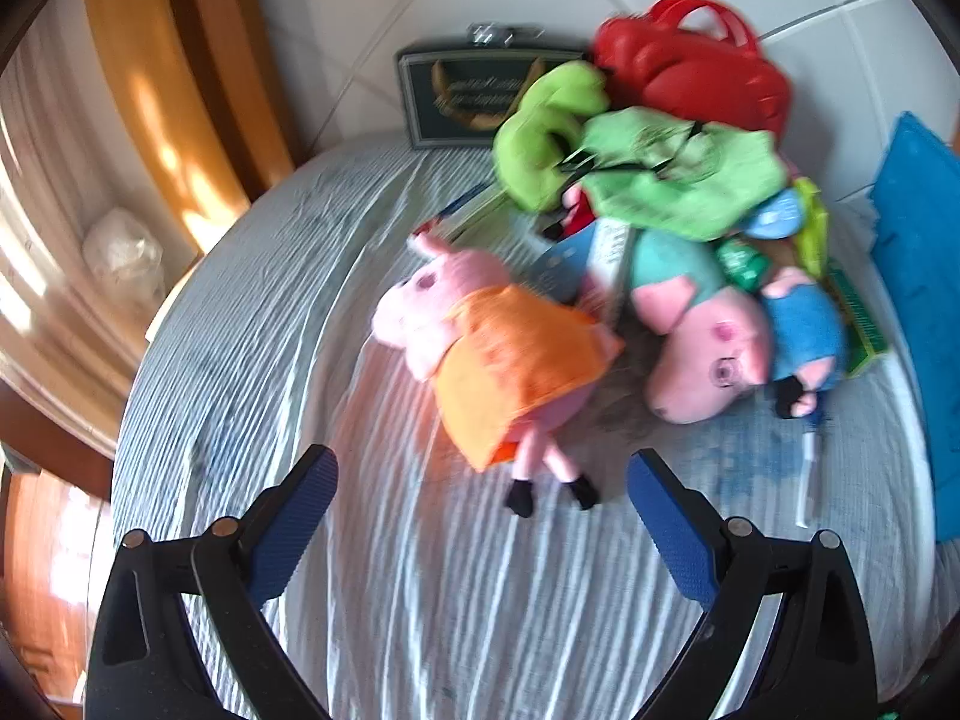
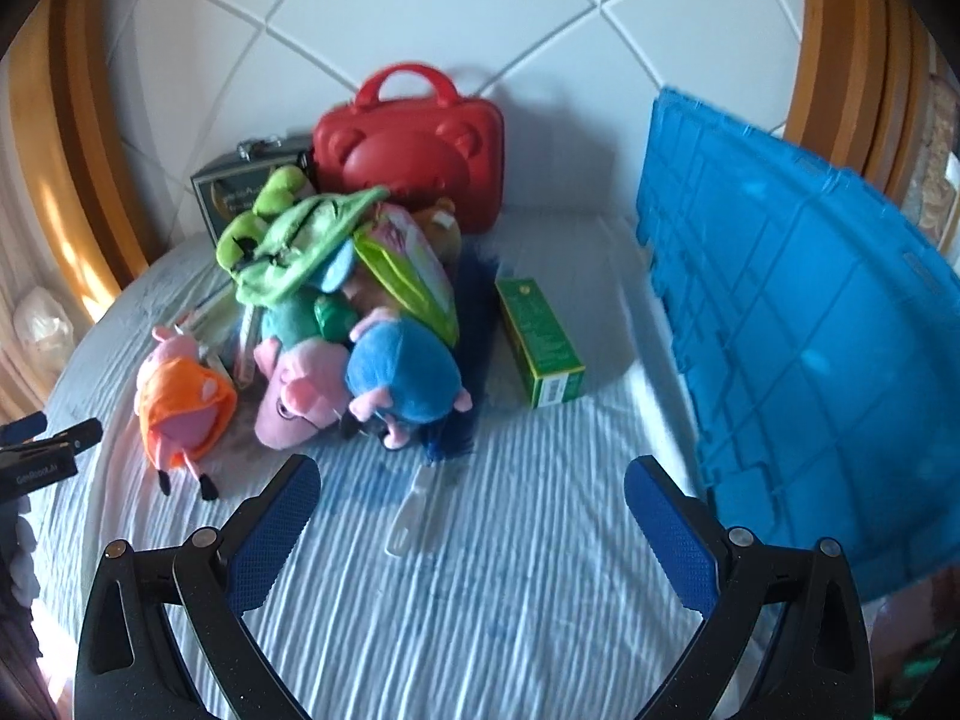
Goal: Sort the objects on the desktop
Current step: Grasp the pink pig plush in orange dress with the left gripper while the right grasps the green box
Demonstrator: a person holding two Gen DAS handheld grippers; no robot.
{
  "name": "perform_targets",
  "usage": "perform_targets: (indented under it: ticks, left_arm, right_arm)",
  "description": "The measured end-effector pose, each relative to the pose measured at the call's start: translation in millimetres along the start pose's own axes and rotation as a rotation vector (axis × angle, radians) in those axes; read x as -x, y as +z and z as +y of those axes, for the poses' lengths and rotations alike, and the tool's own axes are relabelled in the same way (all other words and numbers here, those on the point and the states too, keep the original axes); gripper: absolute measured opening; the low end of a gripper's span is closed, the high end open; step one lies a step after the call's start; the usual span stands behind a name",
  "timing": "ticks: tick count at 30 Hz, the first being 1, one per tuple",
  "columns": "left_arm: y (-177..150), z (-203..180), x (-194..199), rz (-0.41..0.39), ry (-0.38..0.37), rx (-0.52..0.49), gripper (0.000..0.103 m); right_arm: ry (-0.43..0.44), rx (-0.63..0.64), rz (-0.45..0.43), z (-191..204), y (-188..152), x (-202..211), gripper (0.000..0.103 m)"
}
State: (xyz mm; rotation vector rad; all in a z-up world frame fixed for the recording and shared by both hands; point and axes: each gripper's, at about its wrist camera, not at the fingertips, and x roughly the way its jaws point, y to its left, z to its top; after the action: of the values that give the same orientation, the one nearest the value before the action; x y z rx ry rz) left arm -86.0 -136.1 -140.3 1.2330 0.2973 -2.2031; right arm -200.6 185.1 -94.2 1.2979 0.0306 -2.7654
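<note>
Left hand-held gripper wide apart, empty, orange-dress pig plush lying just ahead between its fingers. Right hand-held gripper also wide, empty, blue-dress plush just ahead on the striped bedsheet.

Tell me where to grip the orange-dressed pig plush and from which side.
Grip the orange-dressed pig plush across its soft body, from above on the near side. It lies flat on the striped cloth, apart from the pile, legs toward the open left gripper. The thin legs would slip.

Bare striped bedsheet lies open in front of the toy pile; the blue crate walls the right side, the red case blocks behind.
</note>
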Motion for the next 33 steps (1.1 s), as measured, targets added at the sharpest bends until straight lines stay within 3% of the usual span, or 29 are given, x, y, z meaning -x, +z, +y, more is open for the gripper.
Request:
perform_targets:
  ticks: [5, 12, 16, 20, 24, 29, 33]
  left_arm:
    - [15.6, 8.4, -46.4, 0.095, 0.036, 0.053, 0.098]
    - [61.3, -1.6, -100.3, 0.190, 0.044, 0.147, 0.098]
    - [79.9, -5.4, -135.6, 0.264, 0.083, 0.148, 0.098]
    - [88.1, -5.5, -165.9, 0.367, -0.013, 0.200, 0.100]
    - [91.0, -7.9, -180.7, 0.426, -0.013, 0.198, 0.103]
    - [91.6, -12.0, -193.7, 0.457, -0.010, 0.198, 0.103]
    - [93.1, -9.7, -199.9, 0.477, 0.008, 0.227, 0.103]
  right_arm:
    - [0.024, -0.009, 0.108, -4.9, 2.1, -53.0, 0.103]
    - [0.030, 0.000, 0.214, -3.9, 7.1, -107.6, 0.103]
    - [0.040, 0.003, 0.271, -1.6, 11.1, -137.7, 0.103]
    - [0.029, -0.027, 0.339, -3.5, 12.3, -169.2, 0.103]
    - [0.024, -0.056, 0.411, -8.2, 7.2, -199.8, 0.103]
    - [0.025, -0.071, 0.429, -14.5, 7.8, -214.3, 0.101]
    - [-0.007, -0.096, 0.378, -33.6, 20.6, -205.4, 0.093]
